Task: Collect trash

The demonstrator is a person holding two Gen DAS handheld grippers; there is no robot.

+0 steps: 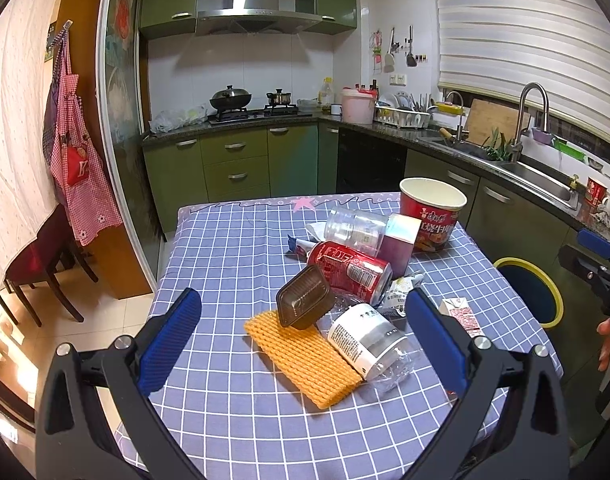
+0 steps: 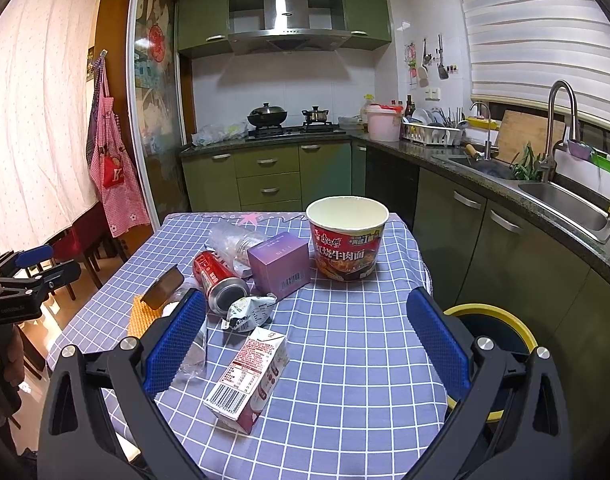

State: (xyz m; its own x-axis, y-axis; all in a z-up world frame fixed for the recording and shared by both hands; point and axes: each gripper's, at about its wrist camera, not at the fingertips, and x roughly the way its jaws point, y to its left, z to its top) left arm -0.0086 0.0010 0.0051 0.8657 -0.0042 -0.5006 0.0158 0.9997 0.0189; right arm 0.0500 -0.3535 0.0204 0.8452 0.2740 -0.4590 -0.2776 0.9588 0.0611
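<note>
So, I am at the very start of the job, I think. Nothing is picked up yet.

My left claw (image 1: 303, 332) is wide open and holds nothing. It hangs over the desk (image 1: 225, 264), above the orange foam net (image 1: 303, 360), the brown tray (image 1: 304, 302) and the clear bottle (image 1: 369, 344). My right claw (image 2: 305, 340) is wide open and empty too. The milk carton (image 2: 251, 378) lies flat on the desk between its fingers.

All the trash is in a heap on the desk: the red can (image 2: 219, 282), the purple box (image 2: 279, 264), the noodle cup (image 2: 347, 238), which stands upright, and a crumpled wrapper (image 2: 247, 312). The bin (image 2: 493, 332) with the yellow rim sits on the floor just beside the desk, on my right.

Next, I think I should lower the right claw around the milk carton, close on it, and carry it over the bin. The carton looks light, so a soft squeeze should do.
</note>
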